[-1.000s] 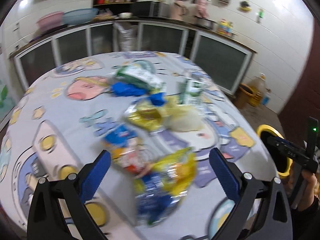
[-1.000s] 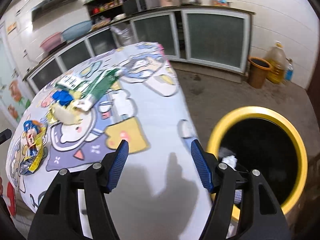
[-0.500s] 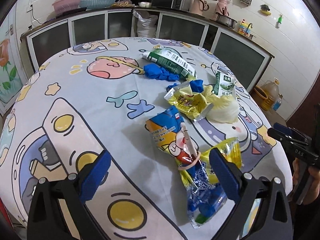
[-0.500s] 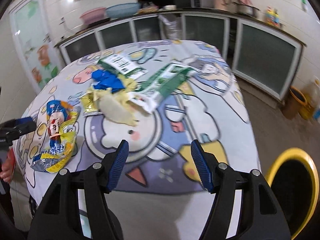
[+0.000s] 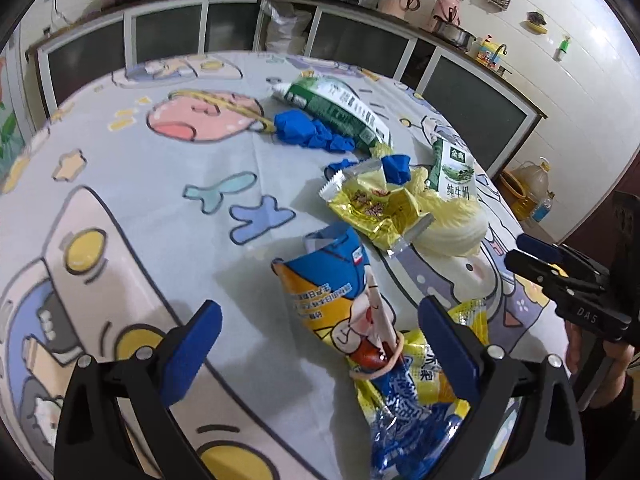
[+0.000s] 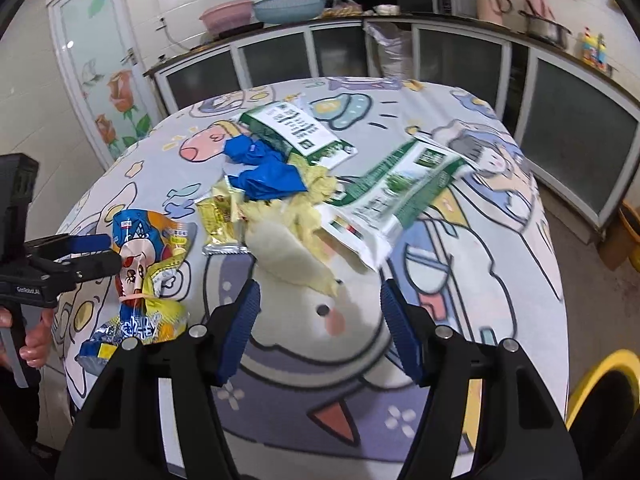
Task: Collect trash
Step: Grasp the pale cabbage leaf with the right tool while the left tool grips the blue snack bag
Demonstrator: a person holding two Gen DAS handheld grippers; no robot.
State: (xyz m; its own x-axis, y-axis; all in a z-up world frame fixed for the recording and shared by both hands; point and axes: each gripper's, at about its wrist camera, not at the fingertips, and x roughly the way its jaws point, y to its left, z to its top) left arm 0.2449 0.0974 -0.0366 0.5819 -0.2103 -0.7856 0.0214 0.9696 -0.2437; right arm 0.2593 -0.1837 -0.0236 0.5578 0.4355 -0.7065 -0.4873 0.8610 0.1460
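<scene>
The left gripper [image 5: 320, 344] stood with its jaws wide apart and held nothing. Between its 2 blue pads [image 5: 192, 344] lay the blue-and-orange snack bag [image 5: 324, 292], flat on the cloth, its lower end bound by a rubber band [image 5: 376, 372] to a yellow-and-blue wrapper [image 5: 404, 404]. The right pad overlapped the yellow-and-blue wrapper in the left wrist view; contact could not be determined.

The right gripper [image 6: 320, 320] was partly open and empty. The pale cabbage leaf [image 6: 292, 256] lay just beyond its fingertips, near the left one, not between the pads. Past the cabbage leaf lay the remaining trash in 1 cluster: a yellow foil packet [image 6: 222, 216], crumpled blue gloves [image 6: 266, 174], a green-and-white milk carton [image 6: 400, 192] lying flattened, and a green-and-white bag [image 6: 296, 128] behind the gloves.

All items rested on a round table covered by a cartoon-print cloth [image 6: 500, 280]. A yellow-rimmed bin [image 6: 600, 392] stood on the floor beside the table, at the lower right of the right wrist view. Behind the table ran a counter with glass-fronted cabinets [image 6: 452, 52], carrying a pink basin [image 6: 226, 16] and a blue basket [image 6: 290, 6]. A door with flower decals [image 6: 104, 72] stood at the left.
</scene>
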